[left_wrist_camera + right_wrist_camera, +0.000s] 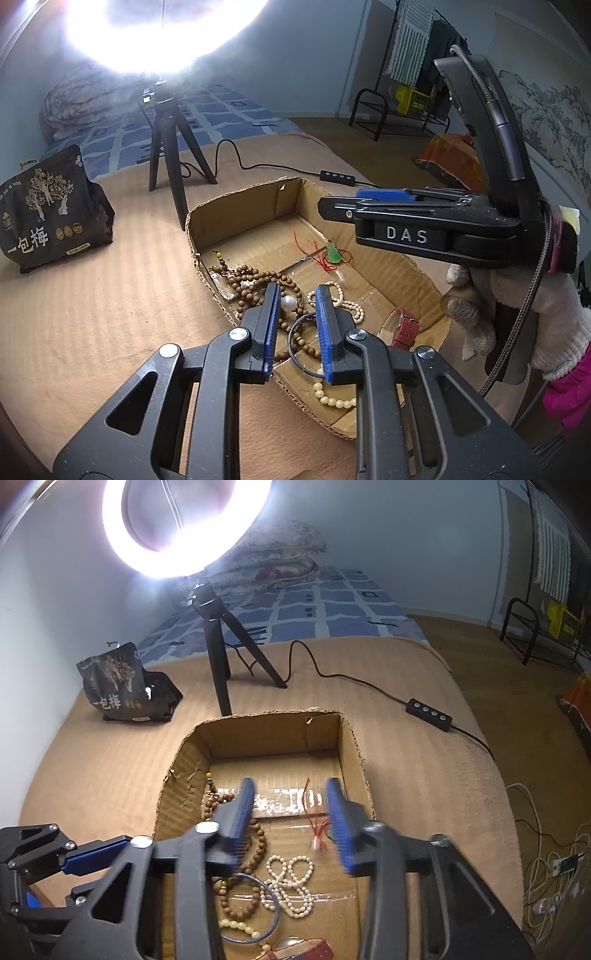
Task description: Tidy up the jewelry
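Inside the cardboard box (351, 746) the wooden bead strand (258, 277), pearl necklace (291, 882), blue bangle (258, 908) and jade pendant (333, 254) lie tangled, unsorted, while both hand-held grippers, left (295, 328) and right (291, 823), hover above, parted, holding nothing.

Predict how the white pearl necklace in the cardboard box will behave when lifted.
The white pearl necklace lies in loose loops, so it would probably hang limp. Its small round beads may slip from a grip. It touches the wooden bead strand, so it might snag.
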Tool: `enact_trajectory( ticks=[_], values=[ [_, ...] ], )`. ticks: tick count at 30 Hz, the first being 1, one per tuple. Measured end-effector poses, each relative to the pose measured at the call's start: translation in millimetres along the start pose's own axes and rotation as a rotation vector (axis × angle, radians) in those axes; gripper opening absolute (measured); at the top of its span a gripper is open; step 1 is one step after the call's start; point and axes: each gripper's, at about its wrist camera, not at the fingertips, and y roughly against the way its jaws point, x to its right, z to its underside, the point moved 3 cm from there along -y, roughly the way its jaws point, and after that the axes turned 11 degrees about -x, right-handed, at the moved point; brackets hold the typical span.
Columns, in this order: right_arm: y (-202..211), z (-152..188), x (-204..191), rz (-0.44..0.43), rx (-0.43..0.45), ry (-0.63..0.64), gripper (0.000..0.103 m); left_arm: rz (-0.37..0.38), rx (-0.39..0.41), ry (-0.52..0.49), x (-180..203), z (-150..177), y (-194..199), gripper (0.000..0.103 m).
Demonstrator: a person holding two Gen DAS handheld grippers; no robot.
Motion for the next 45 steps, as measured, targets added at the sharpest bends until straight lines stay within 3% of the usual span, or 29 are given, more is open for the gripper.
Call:
enact_trajectory(
  ticks=[1,2,5,9,29,45],
  values=[
    [0.8,0.0,0.3,0.002,0.005,-0.001,0.049,-0.001,0.003,0.003,-0.2,0.2,0.5,0.039],
    [1.4,-0.2,0.6,0.007,0.008,-0.001,0.052,0.000,0.006,0.006,-0.3,0.2,0.9,0.043],
    [2.3,-0.8,0.4,0.013,0.009,0.003,0.054,-0.002,0.007,0.007,0.2,0.4,1.5,0.044],
    [3.6,-0.7,-0.6,0.029,0.014,0.006,0.067,-0.007,0.006,0.009,0.6,1.7,1.3,0.059],
    [38.7,4.0,-9.1,0.110,0.056,-0.017,0.072,-0.026,0.037,0.005,-3.4,10.6,30.6,0.060],
    [99.6,24.7,-34.9,0.161,0.140,-0.008,0.072,-0.033,0.117,0.048,-13.4,32.4,98.0,0.064]
  ],
)
